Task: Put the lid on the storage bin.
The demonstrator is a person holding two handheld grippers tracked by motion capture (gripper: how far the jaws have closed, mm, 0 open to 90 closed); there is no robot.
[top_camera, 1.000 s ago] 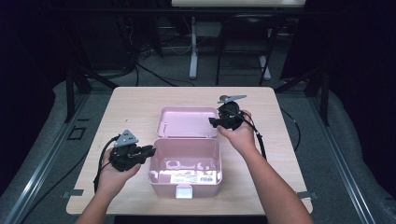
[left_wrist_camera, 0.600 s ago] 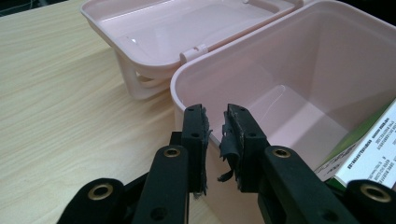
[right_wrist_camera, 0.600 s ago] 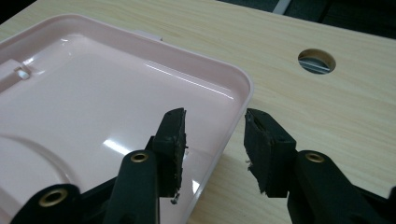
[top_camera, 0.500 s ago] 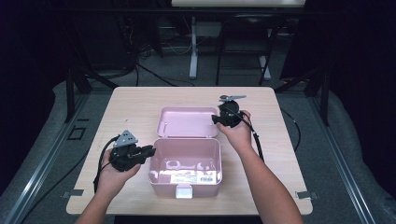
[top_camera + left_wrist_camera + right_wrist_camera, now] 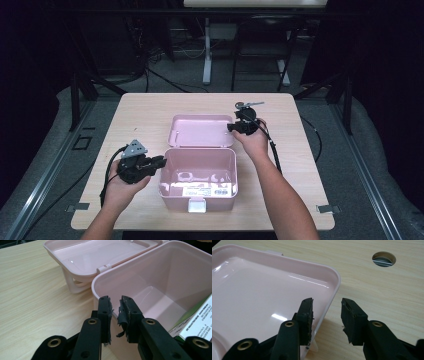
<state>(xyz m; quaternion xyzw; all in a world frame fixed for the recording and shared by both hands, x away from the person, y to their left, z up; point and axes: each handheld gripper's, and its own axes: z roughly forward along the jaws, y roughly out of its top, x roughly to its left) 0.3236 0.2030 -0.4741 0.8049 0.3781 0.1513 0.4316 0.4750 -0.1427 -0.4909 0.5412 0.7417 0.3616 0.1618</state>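
Observation:
A pink plastic box stands open on the wooden table, its lid flipped back flat behind it. A white and green labelled packet lies inside. My left gripper points at the box's left wall near the back corner. Its jaws stand a narrow gap apart with nothing between them. My right gripper is at the lid's right rim. Its jaws straddle that rim and have just been closing. The outer pad is still clear of it.
A round cable hole is cut in the tabletop beyond the lid. Bare wood lies right of the box and to its left. Cables trail from both grippers toward the table's front. Dark floor and a desk frame lie beyond the far edge.
My right gripper has come down and leftward to the lid's right rim. The left gripper, box and lid have not moved.

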